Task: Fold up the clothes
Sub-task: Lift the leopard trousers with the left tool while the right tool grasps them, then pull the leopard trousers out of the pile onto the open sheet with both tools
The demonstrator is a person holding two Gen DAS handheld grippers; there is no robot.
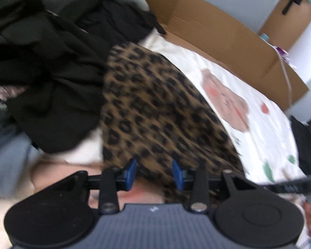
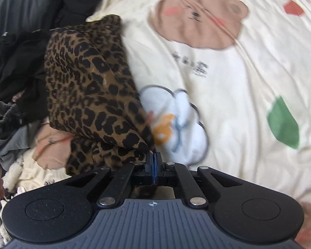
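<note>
Leopard-print garment mid-fold on the bear-print bed cover.

Left wrist view: left hand-held gripper (image 1: 154, 173) parted over leopard-print garment (image 1: 155, 108), gripping nothing. Right wrist view: right hand-held gripper (image 2: 154, 167) pinched together on the garment's edge (image 2: 89, 87) above bed cover (image 2: 238, 83); thin hold, likely to slip free.

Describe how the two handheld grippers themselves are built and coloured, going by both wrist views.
Both look alike. The left gripper and right gripper each have blue pads on black fingers, driven by black linkage bars with silver pivot pins. Behind sits a ribbed dark grey body flanked by two round black discs, with a small white crosshair mark at the centre. No cables or sleeves can be made out.
</note>
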